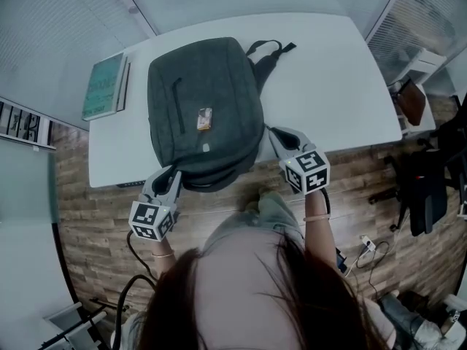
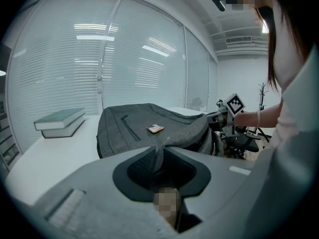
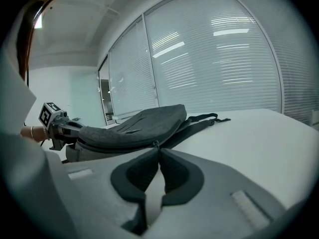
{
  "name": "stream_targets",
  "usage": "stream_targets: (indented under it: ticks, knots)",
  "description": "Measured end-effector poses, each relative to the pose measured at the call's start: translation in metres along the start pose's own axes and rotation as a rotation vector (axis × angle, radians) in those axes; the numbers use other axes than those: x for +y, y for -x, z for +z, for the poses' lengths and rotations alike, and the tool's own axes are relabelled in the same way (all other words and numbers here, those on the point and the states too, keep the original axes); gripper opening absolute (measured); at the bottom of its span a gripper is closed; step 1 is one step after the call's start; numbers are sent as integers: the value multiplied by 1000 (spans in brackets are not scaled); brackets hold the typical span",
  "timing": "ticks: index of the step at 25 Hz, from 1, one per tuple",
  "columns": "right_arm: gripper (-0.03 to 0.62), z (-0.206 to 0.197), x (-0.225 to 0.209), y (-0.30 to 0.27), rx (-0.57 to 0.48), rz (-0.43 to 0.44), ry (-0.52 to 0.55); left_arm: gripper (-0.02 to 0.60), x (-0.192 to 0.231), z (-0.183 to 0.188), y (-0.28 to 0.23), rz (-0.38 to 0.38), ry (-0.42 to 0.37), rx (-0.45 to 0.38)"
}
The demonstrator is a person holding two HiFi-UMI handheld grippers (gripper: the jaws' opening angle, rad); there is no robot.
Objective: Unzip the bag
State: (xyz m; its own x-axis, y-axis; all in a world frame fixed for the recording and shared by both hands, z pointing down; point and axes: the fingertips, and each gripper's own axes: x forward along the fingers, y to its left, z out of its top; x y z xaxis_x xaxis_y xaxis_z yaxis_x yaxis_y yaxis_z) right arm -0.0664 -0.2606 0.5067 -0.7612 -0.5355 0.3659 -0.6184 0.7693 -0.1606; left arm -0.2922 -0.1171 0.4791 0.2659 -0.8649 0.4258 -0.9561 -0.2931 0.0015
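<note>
Bag point(image 1: 204, 108): a grey backpack, flat on the white table point(image 1: 336, 71). One end sits at the near edge and seems to hang just over it; the straps trail toward the far edge.
Left gripper point(image 2: 160, 152): jaws narrow, pinching a fold of the bag's fabric at its near-left corner.
Right gripper point(image 3: 158, 147): jaws almost together at the bag's near-right side, nipping what looks like the zipper pull point(image 3: 155, 144).
Step in hand: probably drawing the pull along the zip while the left pinch anchors the bag.
How to do it well: hold the fabric firmly and draw it slightly away from the pull so the track is taut. Lead the pull along the seam's curve, low and steady, so the small tab does not slip from the tips.
Risk: the bag could slide off the near edge, and the small packet point(image 1: 205, 118) lying on top could be tipped off.
Progress: I cannot tell how much of the zip is open.
Elsewhere: books point(image 1: 106, 84) at the far-left corner, just beside the bag.
</note>
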Motion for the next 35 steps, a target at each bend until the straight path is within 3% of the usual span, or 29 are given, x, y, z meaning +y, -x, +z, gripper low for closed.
stream_targets:
  ticks: [15,35]
  knots:
    - [14,9,-19,-17,28,113,29,60,2,0,-1,47,68,-19]
    - [15,21,-39,-41,46,157,52,60,2,-1,-2,107,106,-35]
